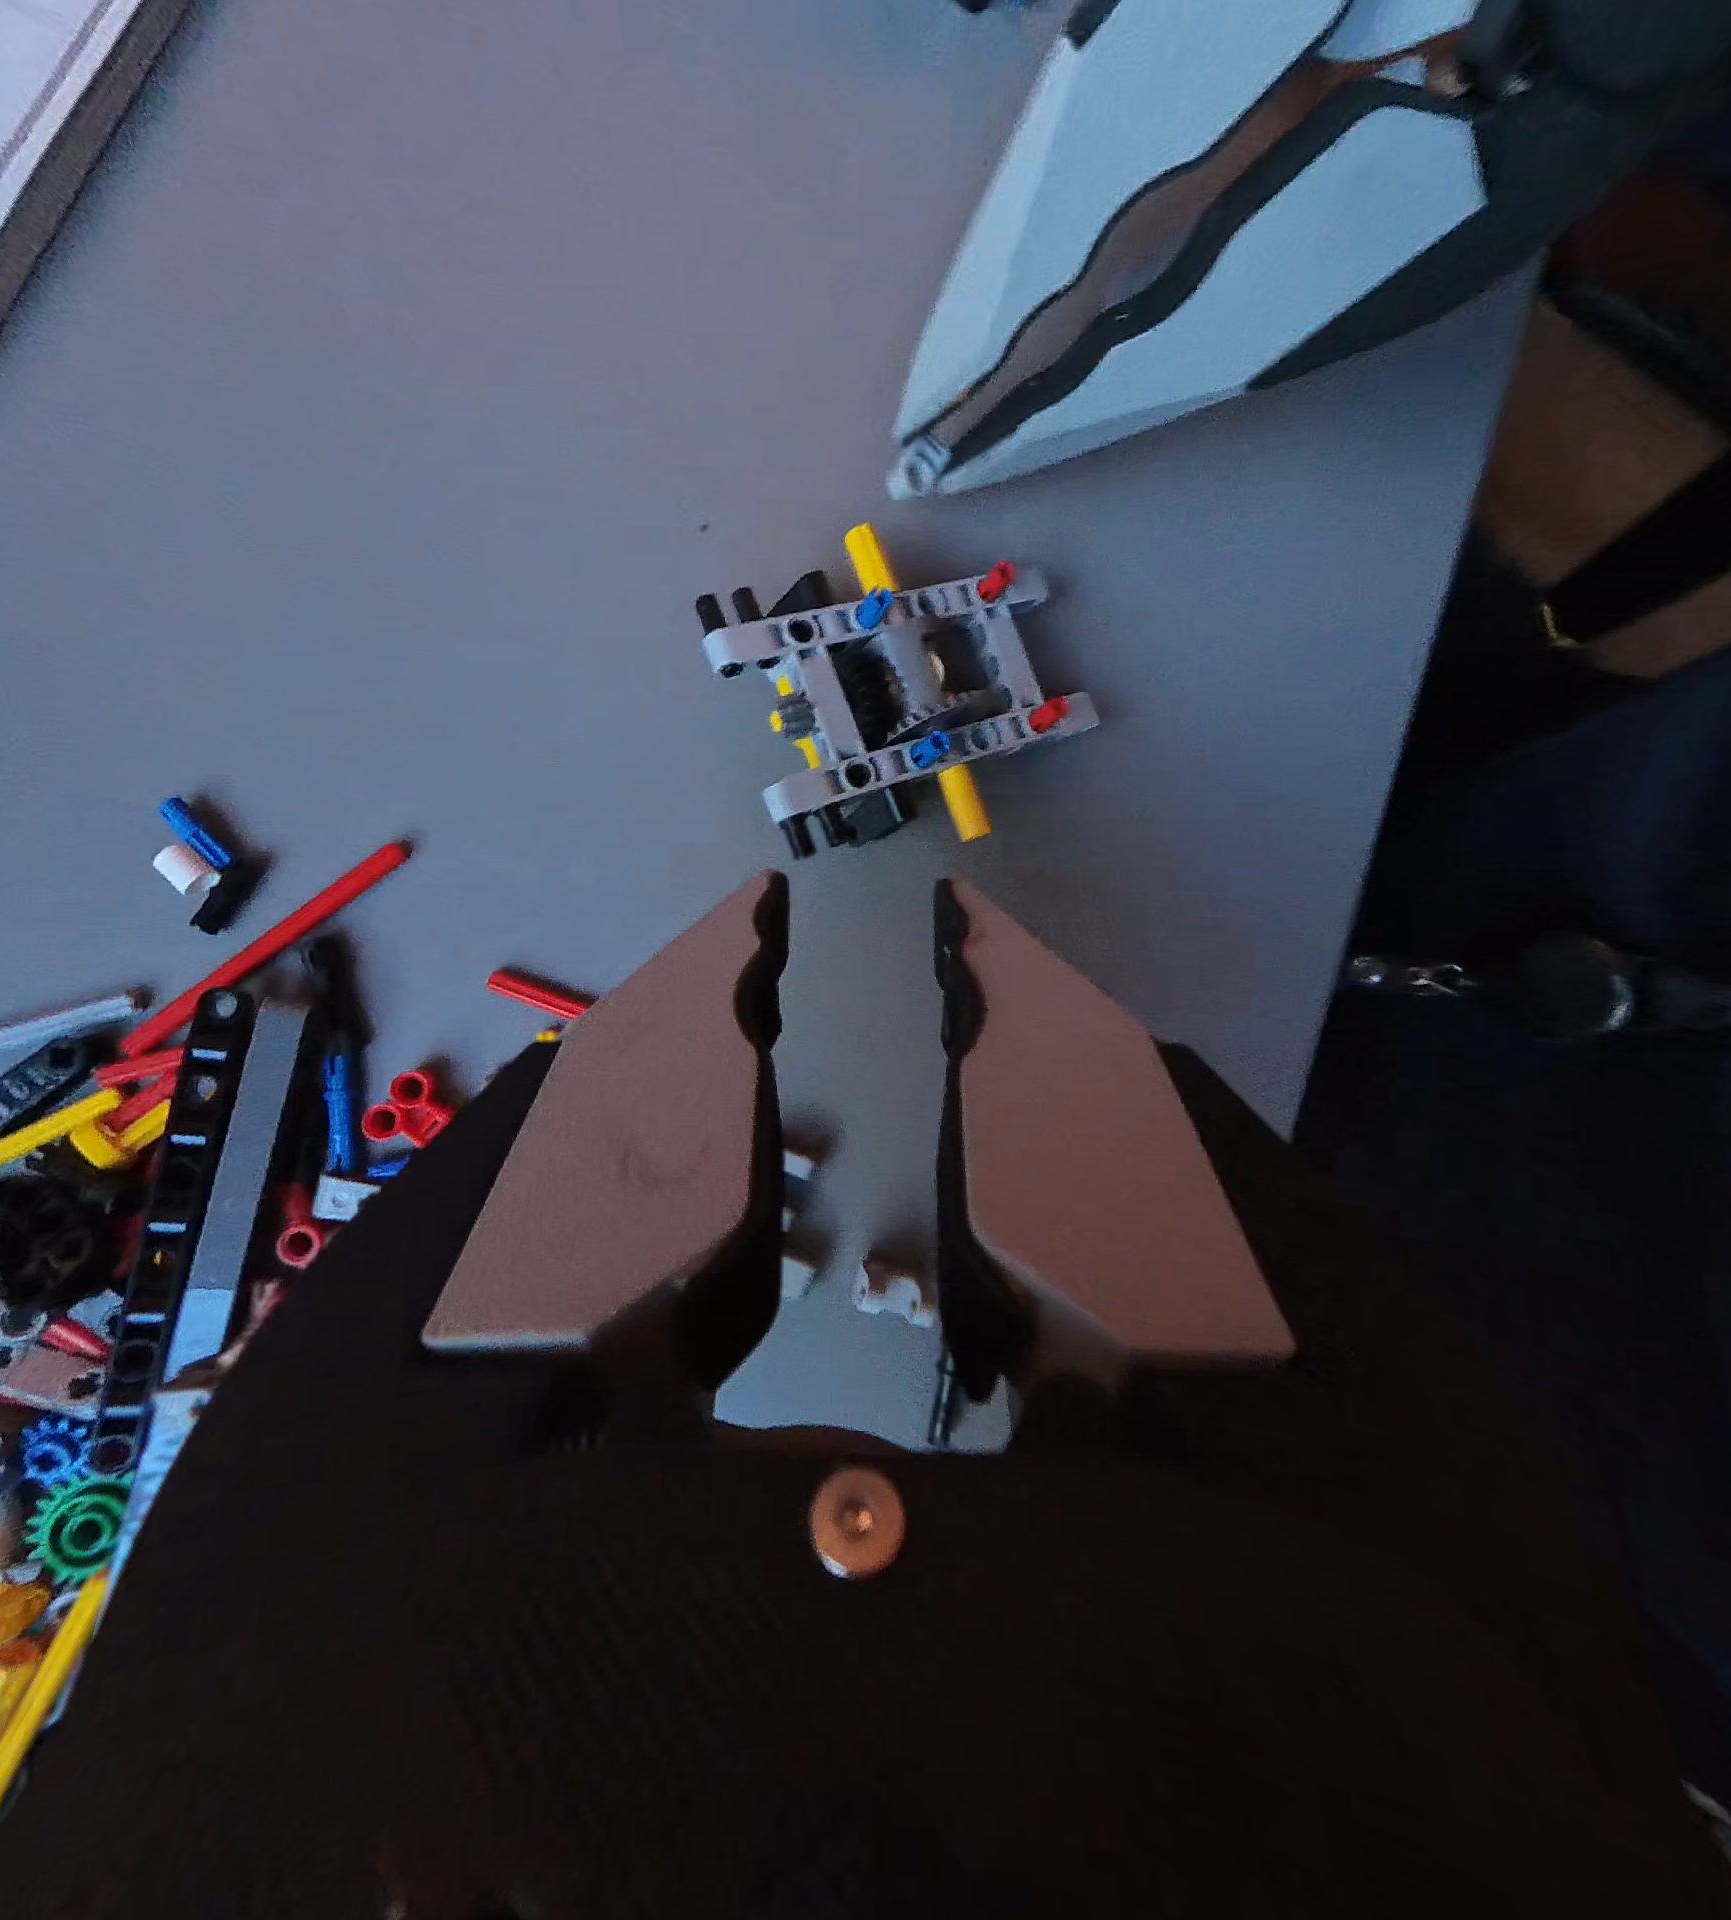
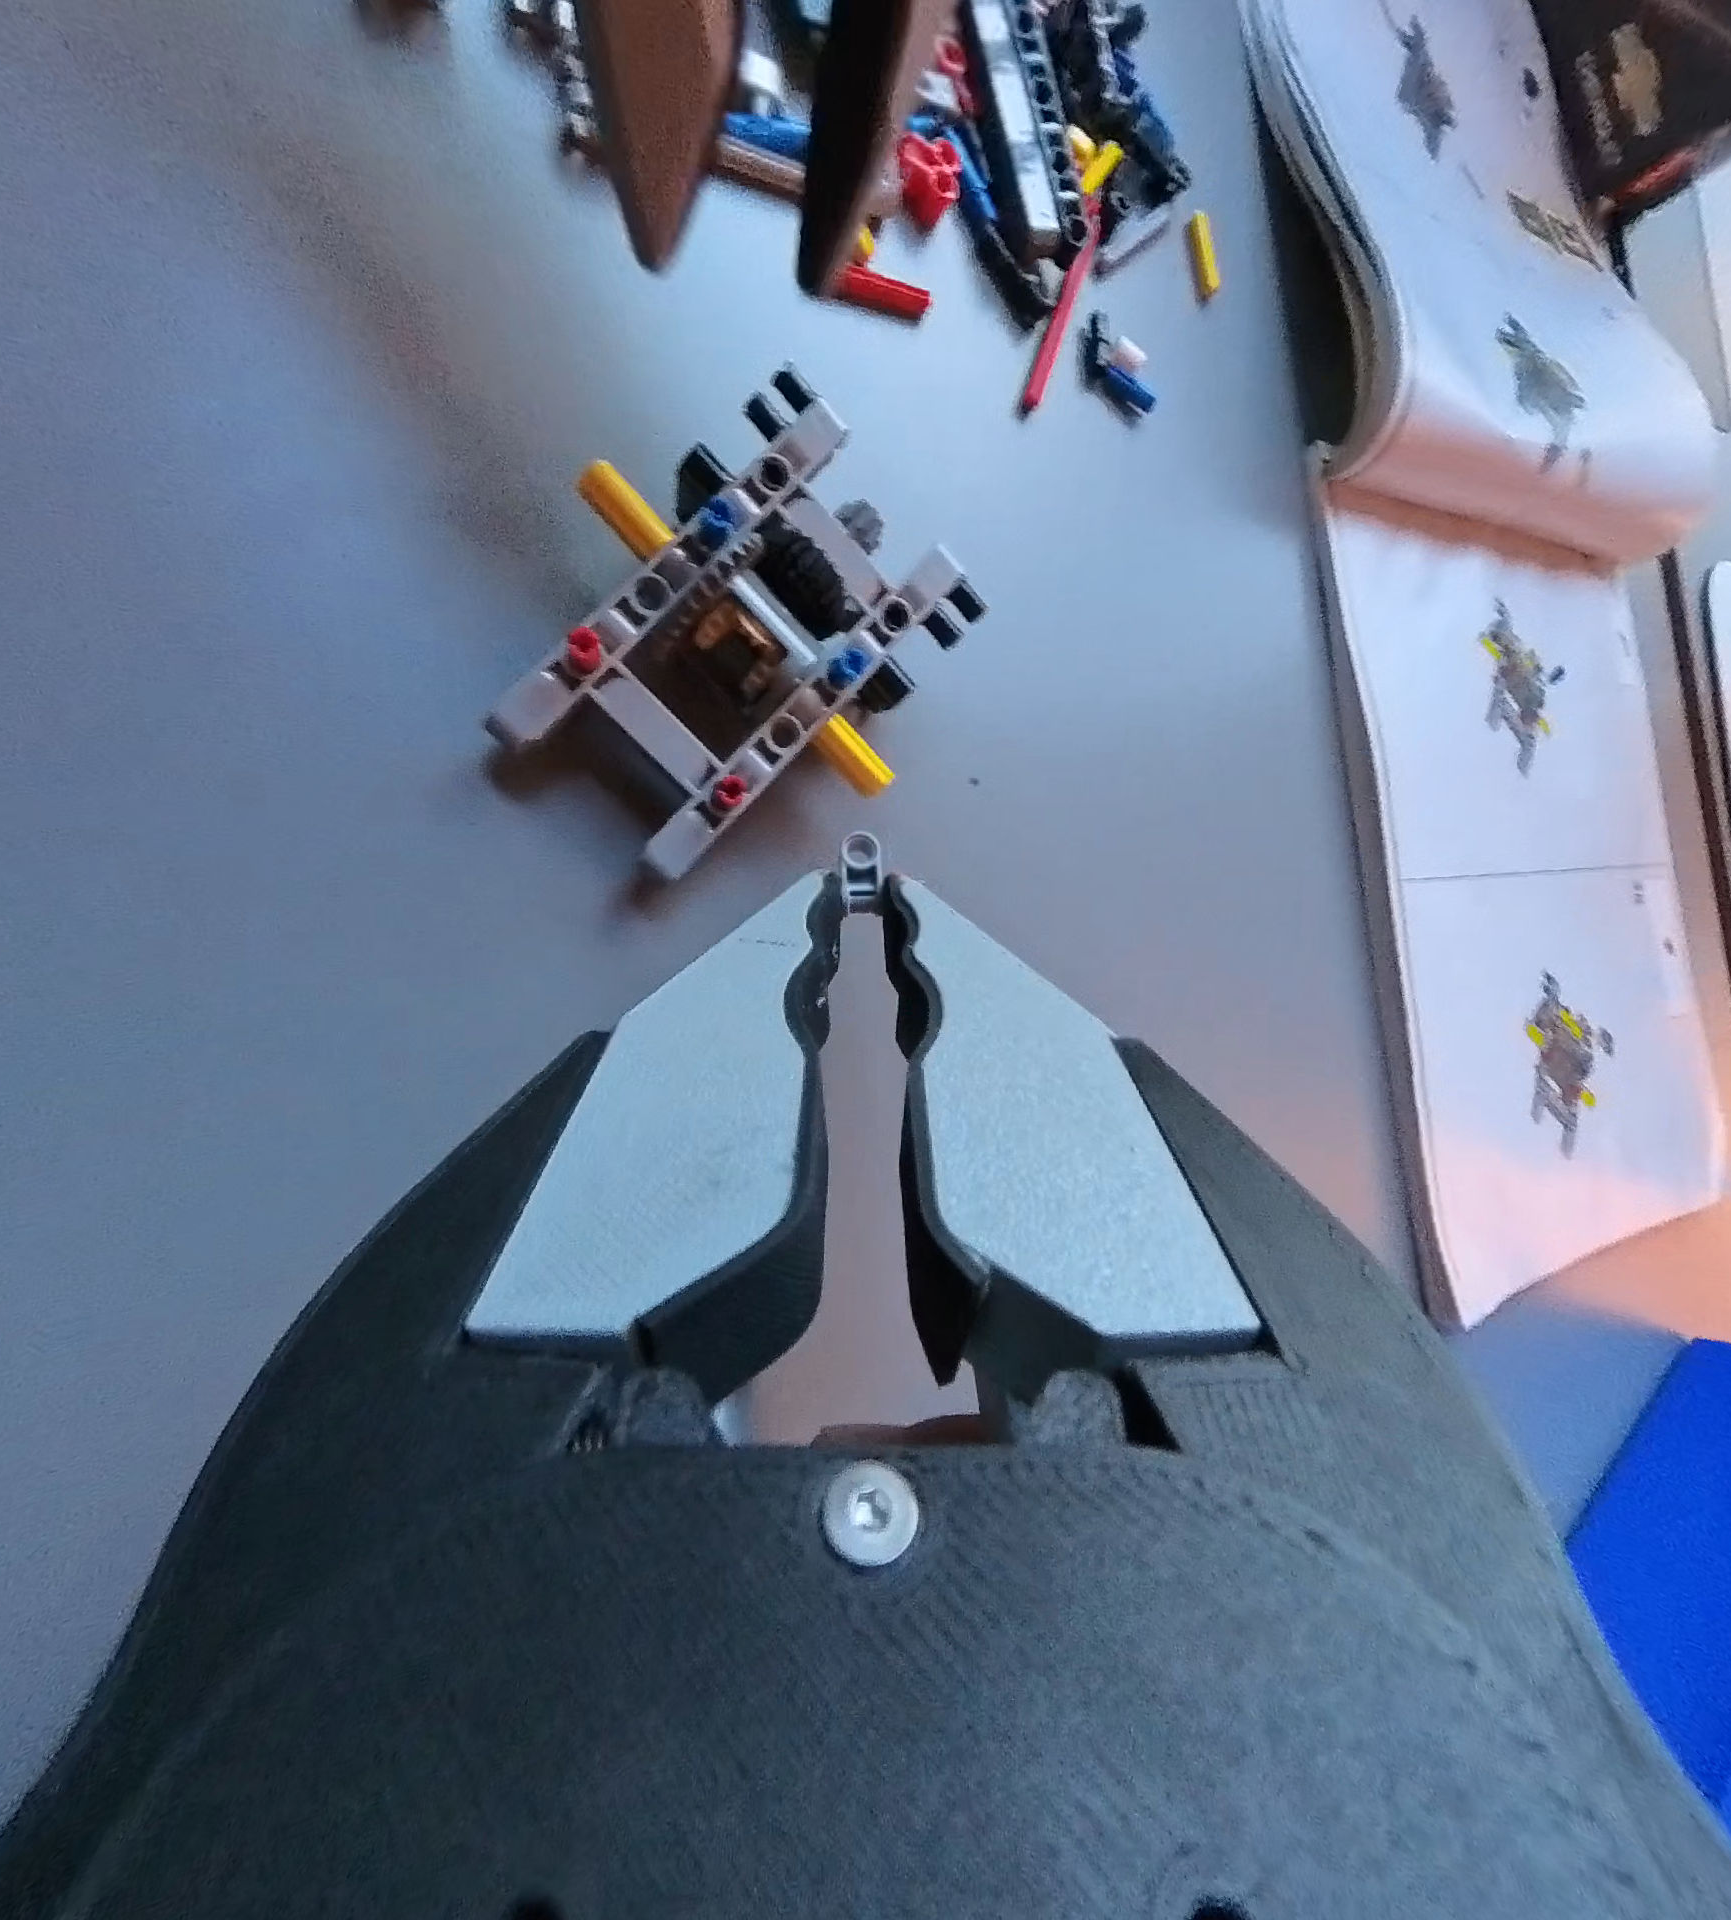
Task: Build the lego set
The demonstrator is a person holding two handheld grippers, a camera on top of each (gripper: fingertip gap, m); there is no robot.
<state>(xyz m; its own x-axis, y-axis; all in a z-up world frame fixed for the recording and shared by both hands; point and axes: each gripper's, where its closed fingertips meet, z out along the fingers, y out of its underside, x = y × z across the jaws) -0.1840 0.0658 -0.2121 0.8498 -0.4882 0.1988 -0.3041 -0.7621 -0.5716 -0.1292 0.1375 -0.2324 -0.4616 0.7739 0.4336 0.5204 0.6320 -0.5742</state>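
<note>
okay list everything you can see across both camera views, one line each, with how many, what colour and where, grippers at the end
Table: one, grey, under everything.
Brick assembly: one, grey beams with a yellow axle, blue and red pins and black parts, mid-table between the two grippers.
Loose brick pile: many pieces, mixed red, yellow, blue, black and grey with a green gear, on the table beside the left gripper.
Instruction booklet: one, white, open, along the table edge.
Small connector: one, grey, pinched at the right gripper's tips.
Left gripper: one, brownish fingers on black body, open, nothing between the fingers, just short of the assembly.
Right gripper: one, grey fingers on black body, closed on the connector.
</note>
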